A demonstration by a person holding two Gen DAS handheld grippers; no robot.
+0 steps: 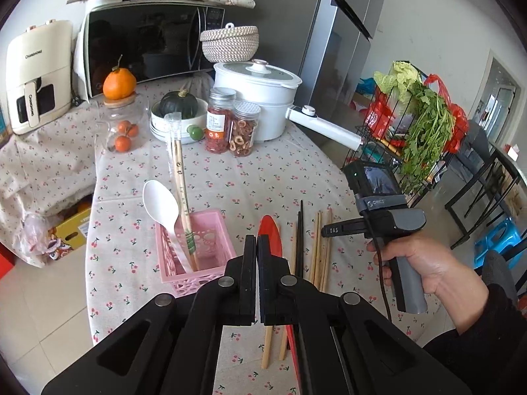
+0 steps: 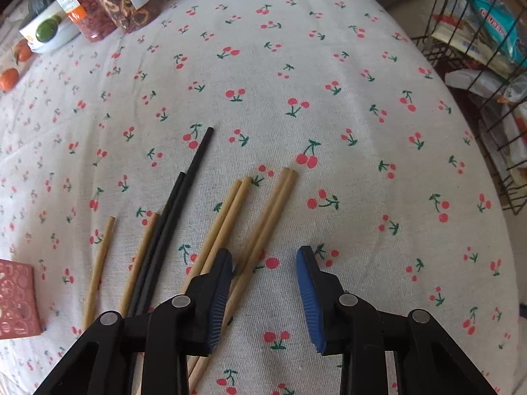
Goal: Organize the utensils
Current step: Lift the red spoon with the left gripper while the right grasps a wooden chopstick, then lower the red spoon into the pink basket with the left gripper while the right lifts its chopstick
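Observation:
A pink basket [image 1: 197, 247] on the cherry-print tablecloth holds a white spoon [image 1: 158, 204] and a wrapped pair of chopsticks [image 1: 182, 191]. My left gripper [image 1: 256, 237] hovers shut and empty just right of the basket, above a red spoon [image 1: 270, 230]. Black chopsticks [image 2: 184, 191] and several bamboo chopsticks [image 2: 227, 210] lie side by side on the cloth. My right gripper [image 2: 265, 253] points steeply down over them. Its blue pads [image 2: 308, 283] stand apart, and the rightmost bamboo pair [image 2: 273, 204] runs between them beside the left pad, ungripped. A person's hand [image 1: 425, 263] holds the right gripper's handle.
Two spice jars [image 1: 230, 125], a white pot [image 1: 257, 95] with a long handle, a bowl with a green squash [image 1: 179, 105] and a microwave [image 1: 148, 42] stand at the back. A wire rack [image 1: 411, 125] of greens and packets stands off the table's right edge.

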